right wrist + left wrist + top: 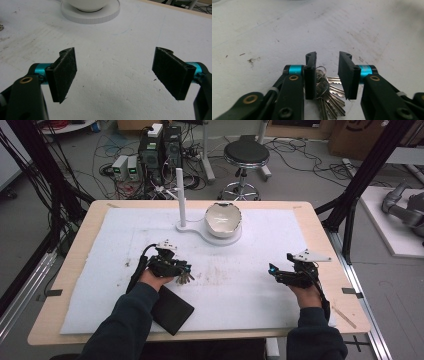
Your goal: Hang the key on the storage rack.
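Left tongs [327, 75] stand part-spread over the bunch of keys [328, 96], which lies on the white surface [260, 265] between the jaws, one jaw touching, apparently unpinched. Right tongs [113, 75] rest spread wide and empty, well apart, likely waiting.

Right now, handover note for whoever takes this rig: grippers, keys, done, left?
Left gripper: jaws apart over the bunch of keys, which lies on the white mat between them; the right pad is clear of it.
Right gripper: wide open, nothing between the jaws, resting on the mat.
Bowl sits on the white stand; black wallet by the left sleeve.
Done: nothing visible. Left: keys not gripped.
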`<state>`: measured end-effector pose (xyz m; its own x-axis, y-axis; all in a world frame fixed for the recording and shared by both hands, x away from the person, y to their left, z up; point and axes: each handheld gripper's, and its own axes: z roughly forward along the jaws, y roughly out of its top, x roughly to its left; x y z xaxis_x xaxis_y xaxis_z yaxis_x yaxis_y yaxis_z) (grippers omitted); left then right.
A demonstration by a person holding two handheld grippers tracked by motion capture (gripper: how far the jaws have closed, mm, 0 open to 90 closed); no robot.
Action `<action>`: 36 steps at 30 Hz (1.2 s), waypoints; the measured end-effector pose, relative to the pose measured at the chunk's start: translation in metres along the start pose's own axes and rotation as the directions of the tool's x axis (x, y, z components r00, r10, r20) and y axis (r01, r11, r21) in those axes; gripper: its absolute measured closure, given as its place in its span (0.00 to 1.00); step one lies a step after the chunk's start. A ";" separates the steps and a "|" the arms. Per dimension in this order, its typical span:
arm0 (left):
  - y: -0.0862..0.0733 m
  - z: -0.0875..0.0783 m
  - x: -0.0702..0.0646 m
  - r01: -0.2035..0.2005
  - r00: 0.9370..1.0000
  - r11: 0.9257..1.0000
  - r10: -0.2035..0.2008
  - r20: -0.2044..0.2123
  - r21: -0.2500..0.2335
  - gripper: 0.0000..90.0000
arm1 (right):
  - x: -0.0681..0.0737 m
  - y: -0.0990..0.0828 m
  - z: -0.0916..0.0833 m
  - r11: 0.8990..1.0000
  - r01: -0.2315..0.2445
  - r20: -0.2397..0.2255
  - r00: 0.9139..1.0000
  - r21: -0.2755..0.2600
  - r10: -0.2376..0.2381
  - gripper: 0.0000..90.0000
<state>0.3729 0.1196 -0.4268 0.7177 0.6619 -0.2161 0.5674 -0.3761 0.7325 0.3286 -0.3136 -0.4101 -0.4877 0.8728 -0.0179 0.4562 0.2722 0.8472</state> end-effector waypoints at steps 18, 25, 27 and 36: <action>0.001 -0.002 0.004 0.004 1.000 0.999 -0.005 -0.025 -0.048 0.98 | -0.001 0.000 0.000 1.000 -0.001 0.001 1.000 0.002 0.001 0.22; 0.008 -0.023 0.006 0.040 0.999 0.982 -0.043 -0.008 -0.184 0.98 | 0.000 0.000 0.001 1.000 0.001 0.000 1.000 0.002 -0.001 0.22; 0.012 -0.028 0.007 0.029 0.999 0.980 -0.033 -0.016 -0.198 0.98 | 0.000 0.000 0.000 1.000 -0.002 -0.002 1.000 0.001 0.002 0.22; 0.036 -0.048 0.016 0.042 0.999 0.959 -0.046 -0.007 -0.280 0.98 | -0.001 -0.001 0.000 1.000 -0.013 0.000 1.000 0.002 0.013 0.22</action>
<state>0.3852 0.1477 -0.3730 0.6876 0.6835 -0.2450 0.4618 -0.1513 0.8740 0.3289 -0.3150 -0.4106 -0.4819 0.8762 -0.0069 0.4637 0.2617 0.8465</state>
